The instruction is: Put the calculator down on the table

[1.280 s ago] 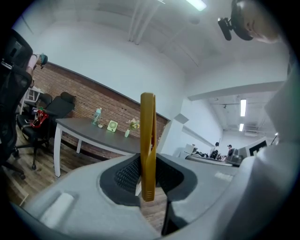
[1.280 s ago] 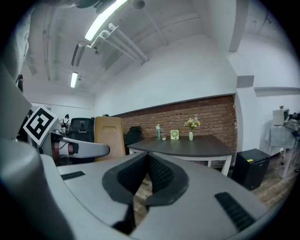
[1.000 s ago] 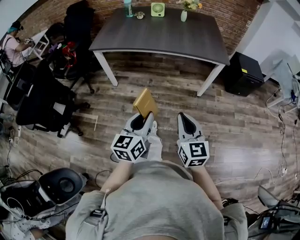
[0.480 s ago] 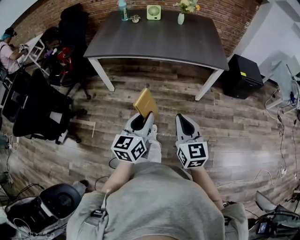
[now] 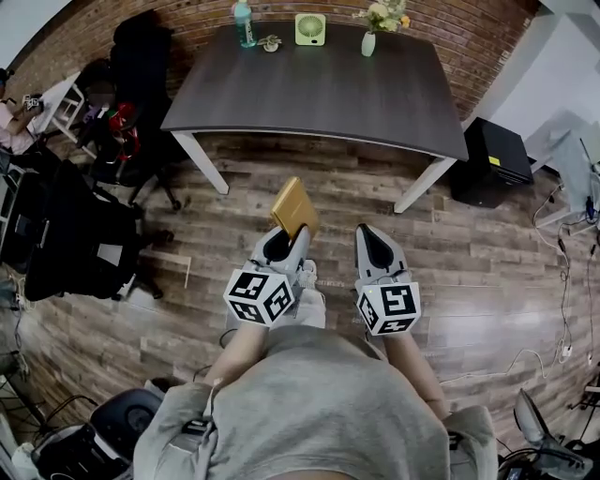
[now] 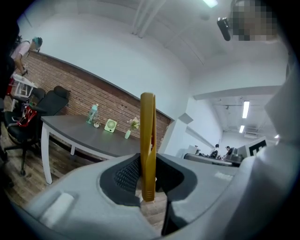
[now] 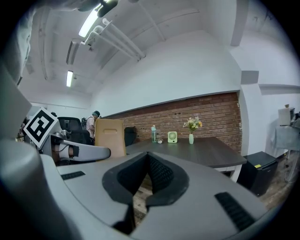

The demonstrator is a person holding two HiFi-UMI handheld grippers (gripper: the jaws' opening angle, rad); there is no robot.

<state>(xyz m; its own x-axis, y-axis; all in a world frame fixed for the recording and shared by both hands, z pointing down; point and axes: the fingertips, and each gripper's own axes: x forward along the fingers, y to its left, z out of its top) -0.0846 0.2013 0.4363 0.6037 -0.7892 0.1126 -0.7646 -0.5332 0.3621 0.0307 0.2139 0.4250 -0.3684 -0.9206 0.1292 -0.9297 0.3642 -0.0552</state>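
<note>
- left gripper (image 5: 287,238): lower centre-left in head view, pointing toward the table. Its pads pinch the lower end of the calculator, one pad on each flat face.
- calculator (image 5: 294,206): flat gold-yellow slab, held in the air over the floor, short of the table's near edge; not on the table. In the left gripper view the calculator (image 6: 148,140) stands upright & edge-on btwn the dark pads. In the right gripper view it shows as a tan panel at left.
- right gripper (image 5: 368,236): just beside the left gripper but apart from it, pointing the same way. In its own view the right gripper (image 7: 148,155) has its fingertips pressed together w/ nothing btwn them.
- table (image 5: 319,89): dark top, white legs, far edge against the brick wall (image 5: 469,47).
- Along the table's far edge, left to right: bottle (image 5: 243,21), fan (image 5: 310,28), vase (image 5: 368,42) w/ flowers. A small obj. lies btwn bottle & fan; too small to identify.
- floor (image 5: 469,244): wood planks.
- office chairs (image 5: 80,225): black, grouped left of the table.
- black cabinet (image 5: 495,159): on the floor near the table's right front leg.
- person's torso (image 5: 309,403): grey top, bottom of head view, w/ arms running up to both grippers.
</note>
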